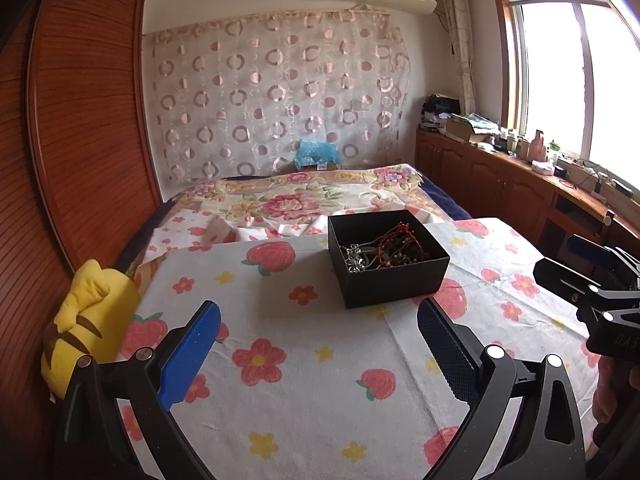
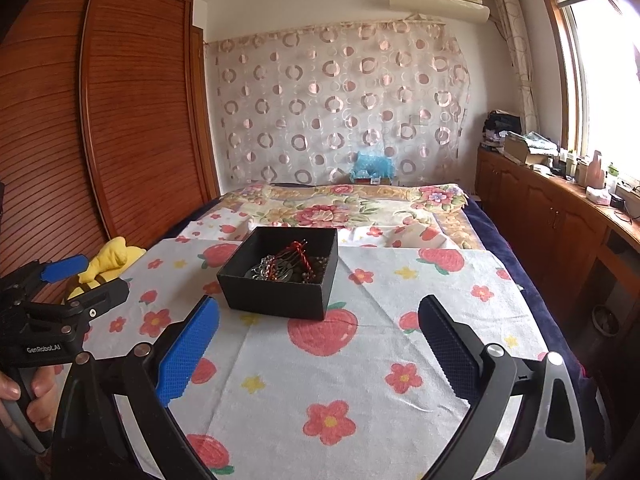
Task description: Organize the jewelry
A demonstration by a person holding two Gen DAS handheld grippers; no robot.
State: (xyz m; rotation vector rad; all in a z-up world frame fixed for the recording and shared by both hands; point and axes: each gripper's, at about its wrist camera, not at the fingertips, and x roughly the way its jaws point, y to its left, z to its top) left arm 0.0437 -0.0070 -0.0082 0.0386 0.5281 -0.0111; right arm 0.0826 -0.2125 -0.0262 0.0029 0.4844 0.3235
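A black open box [image 1: 394, 280] sits on a strawberry-and-flower cloth [image 1: 300, 360]. It holds tangled jewelry: silver chains [image 1: 354, 258] and red and dark beads [image 1: 400, 244]. The box also shows in the right wrist view [image 2: 280, 292], with its jewelry [image 2: 284, 266]. My left gripper [image 1: 320, 334] is open and empty, a little short of the box. My right gripper [image 2: 320, 334] is open and empty, just short of the box and to its right. Each gripper shows at the edge of the other's view, the right one [image 1: 592, 276] and the left one [image 2: 68, 280].
A yellow plush toy [image 1: 86, 328] lies at the cloth's left edge beside a wooden wardrobe [image 1: 80, 140]. A floral bedspread [image 1: 304, 196] lies beyond the box. A wooden cabinet [image 1: 500, 176] with clutter runs along the right wall under a window.
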